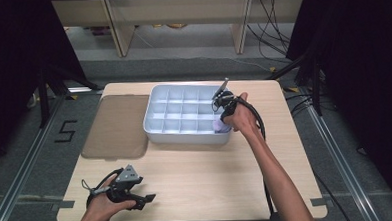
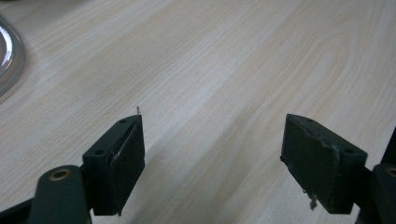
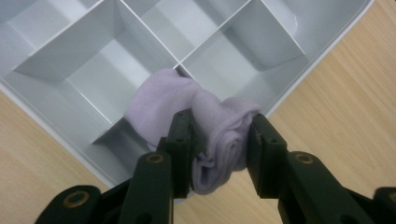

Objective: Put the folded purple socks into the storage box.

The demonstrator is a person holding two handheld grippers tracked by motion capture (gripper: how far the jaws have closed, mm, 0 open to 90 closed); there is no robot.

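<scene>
Between my right tongs [image 3: 219, 140] sits a rolled purple sock [image 3: 196, 116], squeezed tight, its long side pointing away from me. It hangs just over the near right corner slot of the white tray [image 3: 56, 116], so I think it goes straight down. My left tongs [image 2: 212, 154] are wide, holding nothing, over the bench [image 2: 224, 60], far from the tray. I cannot see that slot's floor.

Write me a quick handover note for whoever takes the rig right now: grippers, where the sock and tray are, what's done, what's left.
Right hand-held gripper: shut on the rolled lilac sock, over the near right corner of the white divided tray.
Left hand-held gripper: open, nothing between its jaws, by the near left edge of the table.
Tray lid: off, lying left of the tray.
Done: sock picked up and brought to the tray.
Left: lower it into a compartment, release; probably fit the lid.
</scene>
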